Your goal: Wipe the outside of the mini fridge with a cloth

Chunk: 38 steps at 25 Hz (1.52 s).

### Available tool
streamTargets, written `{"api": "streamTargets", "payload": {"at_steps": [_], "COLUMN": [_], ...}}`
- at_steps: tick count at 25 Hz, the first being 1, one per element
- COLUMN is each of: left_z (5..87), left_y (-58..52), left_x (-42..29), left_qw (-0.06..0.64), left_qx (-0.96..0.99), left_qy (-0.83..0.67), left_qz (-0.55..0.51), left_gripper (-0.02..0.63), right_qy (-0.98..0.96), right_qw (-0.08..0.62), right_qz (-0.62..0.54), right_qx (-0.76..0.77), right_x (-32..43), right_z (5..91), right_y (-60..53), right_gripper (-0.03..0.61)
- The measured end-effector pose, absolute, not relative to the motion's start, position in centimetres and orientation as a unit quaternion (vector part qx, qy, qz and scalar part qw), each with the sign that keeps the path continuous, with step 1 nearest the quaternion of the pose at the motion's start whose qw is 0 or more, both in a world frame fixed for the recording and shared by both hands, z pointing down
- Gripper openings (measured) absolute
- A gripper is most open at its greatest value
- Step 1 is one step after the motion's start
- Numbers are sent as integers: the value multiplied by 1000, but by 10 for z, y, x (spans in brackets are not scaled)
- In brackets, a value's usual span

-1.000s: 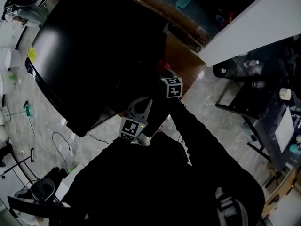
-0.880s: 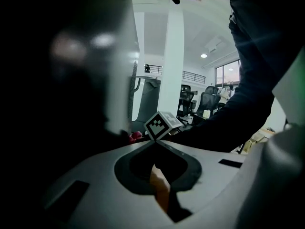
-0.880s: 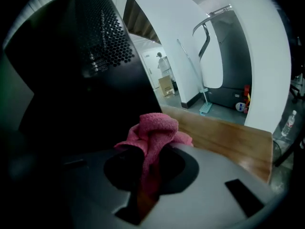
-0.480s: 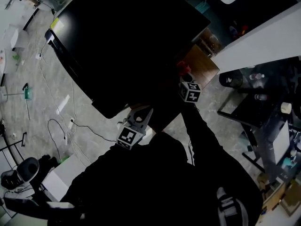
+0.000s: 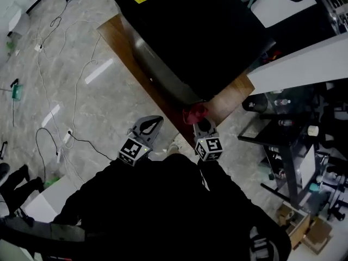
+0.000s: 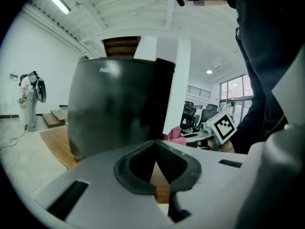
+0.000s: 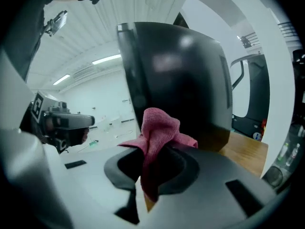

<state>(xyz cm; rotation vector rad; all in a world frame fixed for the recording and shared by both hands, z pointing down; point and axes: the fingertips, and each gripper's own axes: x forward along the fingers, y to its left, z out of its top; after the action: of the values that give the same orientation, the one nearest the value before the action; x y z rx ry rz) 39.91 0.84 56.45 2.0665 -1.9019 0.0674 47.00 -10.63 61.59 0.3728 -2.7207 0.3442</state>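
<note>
The black mini fridge (image 5: 196, 31) stands on a low wooden platform (image 5: 136, 58). It also fills the middle of the left gripper view, fridge (image 6: 114, 109), and of the right gripper view, fridge (image 7: 176, 85). My right gripper (image 5: 197, 117) is shut on a red cloth (image 5: 194, 113), just short of the fridge's near lower corner; the cloth (image 7: 155, 142) bunches up between its jaws. My left gripper (image 5: 149, 125) hangs left of it over the floor, shut with nothing in it; its jaws (image 6: 155, 163) meet at the tips.
Cables (image 5: 60, 129) trail over the marble floor at the left. A white table edge (image 5: 299, 64) and a black rack with bottles (image 5: 293, 124) stand at the right. Cardboard boxes (image 5: 304, 230) lie at the lower right. My dark sleeves fill the bottom.
The view has swung, so the fridge now sits at the upper middle with its wooden platform showing. Both grippers are lower and farther from the fridge's top, the right one still holding the cloth.
</note>
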Motion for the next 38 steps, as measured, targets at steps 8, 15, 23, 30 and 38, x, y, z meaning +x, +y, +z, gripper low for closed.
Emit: {"api": "streamTargets", "payload": {"at_steps": [8, 15, 23, 30, 38], "left_z": [536, 471, 453, 446, 426], "left_y": [154, 265, 314, 315, 248], "left_x": [295, 219, 133, 24, -110], "left_qw": [161, 112, 89, 77, 83], "left_qx": [687, 643, 606, 571, 550], "left_qy": [-708, -757, -789, -817, -831], "left_qz": [4, -29, -34, -14, -4], "left_gripper": [5, 5, 5, 5, 5], "right_qy": [-985, -985, -974, -963, -958], "right_qw": [108, 60, 29, 1, -14], "right_qz": [132, 91, 89, 99, 91], "right_qx": [9, -133, -207, -250, -272], "right_x": [354, 263, 164, 47, -84], "right_z": [530, 458, 443, 438, 410], "right_y": [70, 199, 257, 252, 184], "right_gripper": [54, 55, 55, 55, 55]}}
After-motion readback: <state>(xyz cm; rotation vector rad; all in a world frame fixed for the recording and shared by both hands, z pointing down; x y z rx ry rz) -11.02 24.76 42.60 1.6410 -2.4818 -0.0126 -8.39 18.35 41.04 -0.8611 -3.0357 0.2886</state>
